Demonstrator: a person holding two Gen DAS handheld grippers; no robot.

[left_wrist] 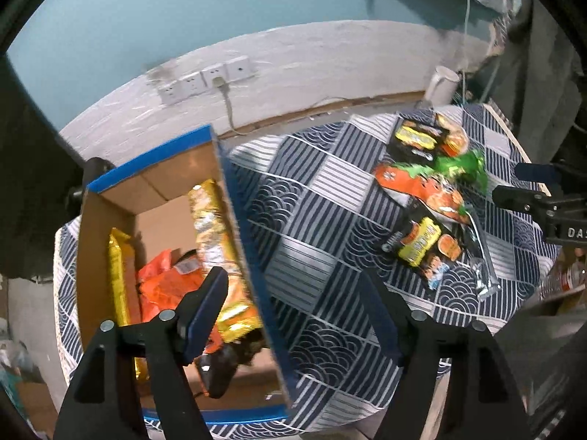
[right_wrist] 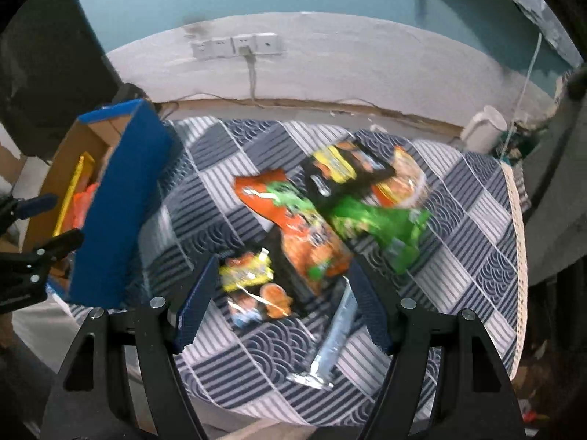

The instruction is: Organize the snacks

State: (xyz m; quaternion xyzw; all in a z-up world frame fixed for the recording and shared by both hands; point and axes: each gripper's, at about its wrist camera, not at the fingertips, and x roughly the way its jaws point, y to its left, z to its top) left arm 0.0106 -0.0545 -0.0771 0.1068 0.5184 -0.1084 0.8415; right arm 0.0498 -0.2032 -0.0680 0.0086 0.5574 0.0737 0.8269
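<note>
Right wrist view: the right gripper [right_wrist: 282, 293] is hovering with its jaws standing wide and holding nothing, straddling a small black-and-yellow snack packet [right_wrist: 255, 288] lying flat on the checked tablecloth [right_wrist: 458, 242], probably so the pads can close on its edges. Beyond it, an orange packet [right_wrist: 304, 242], a green packet [right_wrist: 370, 220] and a clear wrapper [right_wrist: 335, 337] are waiting toward the cloth's middle. At the left edge, the blue cardboard box [right_wrist: 121, 212] is collecting sorted snacks. Over it, the left gripper [left_wrist: 293, 315] is spread wide and empty, above a gold packet [left_wrist: 216, 242] leaning on the box wall.
</note>
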